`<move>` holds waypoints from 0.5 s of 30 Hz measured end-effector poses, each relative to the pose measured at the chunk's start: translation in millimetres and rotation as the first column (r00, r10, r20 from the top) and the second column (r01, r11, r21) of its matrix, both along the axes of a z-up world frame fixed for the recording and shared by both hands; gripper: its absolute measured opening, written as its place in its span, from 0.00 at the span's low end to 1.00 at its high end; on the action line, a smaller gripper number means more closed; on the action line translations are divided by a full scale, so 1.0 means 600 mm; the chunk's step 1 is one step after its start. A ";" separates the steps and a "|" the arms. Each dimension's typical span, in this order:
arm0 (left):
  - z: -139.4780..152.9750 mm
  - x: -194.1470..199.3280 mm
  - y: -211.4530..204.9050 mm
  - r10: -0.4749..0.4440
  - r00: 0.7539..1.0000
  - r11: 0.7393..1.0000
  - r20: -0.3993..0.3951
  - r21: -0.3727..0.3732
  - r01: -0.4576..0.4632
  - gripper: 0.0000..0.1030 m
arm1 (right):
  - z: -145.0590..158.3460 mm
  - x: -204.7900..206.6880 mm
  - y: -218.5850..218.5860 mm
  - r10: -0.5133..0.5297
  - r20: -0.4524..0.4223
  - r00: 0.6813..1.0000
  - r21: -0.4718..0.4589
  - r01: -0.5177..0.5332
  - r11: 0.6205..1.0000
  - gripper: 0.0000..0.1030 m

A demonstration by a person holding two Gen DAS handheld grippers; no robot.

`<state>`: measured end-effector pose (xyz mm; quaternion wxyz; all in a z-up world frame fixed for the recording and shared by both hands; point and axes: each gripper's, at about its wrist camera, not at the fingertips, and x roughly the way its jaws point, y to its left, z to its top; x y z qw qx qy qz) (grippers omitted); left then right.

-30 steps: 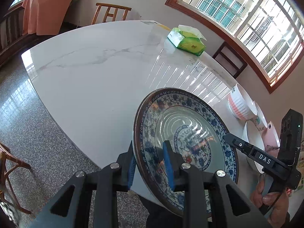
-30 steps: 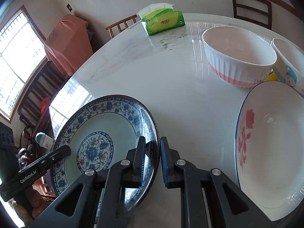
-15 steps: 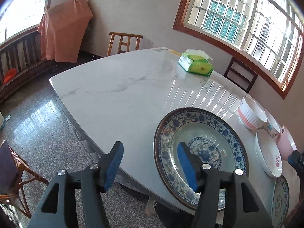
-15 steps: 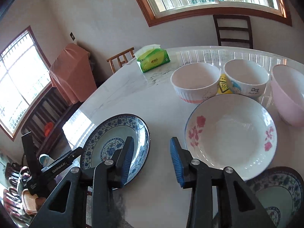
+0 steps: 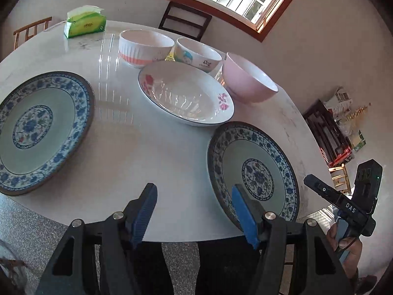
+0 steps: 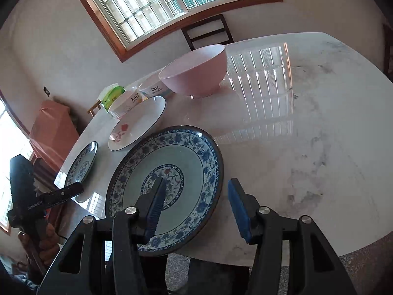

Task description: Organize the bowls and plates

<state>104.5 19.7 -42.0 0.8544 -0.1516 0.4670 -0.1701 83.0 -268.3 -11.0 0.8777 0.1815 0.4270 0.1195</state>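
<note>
Two blue-patterned plates lie flat on the white marble table (image 5: 152, 152): one at the left (image 5: 41, 127), one at the near right (image 5: 253, 172). Between them and further back is a white floral plate (image 5: 186, 93). Behind it stand a ribbed white-and-orange bowl (image 5: 145, 46), a cartoon bowl (image 5: 196, 54) and a pink bowl (image 5: 248, 78). My left gripper (image 5: 192, 196) hovers over bare table between the blue plates, jaws opening, nothing between them. My right gripper (image 6: 195, 191) hangs above the right blue plate (image 6: 172, 172), jaws opening astride its right rim without touching it.
A green tissue pack (image 5: 84, 23) sits at the far side of the table. Chairs stand behind it (image 5: 186, 22). The table's near edge runs just under both grippers. A wide stretch of marble (image 6: 307, 135) lies right of the plates.
Both grippers let go of the left blue plate, which was held tilted and now lies flat. Both have opened and swung right toward the other dishes.
</note>
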 end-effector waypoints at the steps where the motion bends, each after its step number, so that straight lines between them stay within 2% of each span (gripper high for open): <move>1: -0.005 0.005 -0.008 -0.002 1.000 1.000 -0.009 0.000 0.002 0.63 | -0.005 0.000 -0.004 0.003 0.000 1.000 0.012 -0.003 1.000 0.49; 15: -0.019 0.029 -0.045 0.016 0.999 1.000 -0.038 0.026 -0.015 0.63 | -0.056 0.021 -0.019 0.056 -0.030 0.998 0.096 -0.053 0.994 0.49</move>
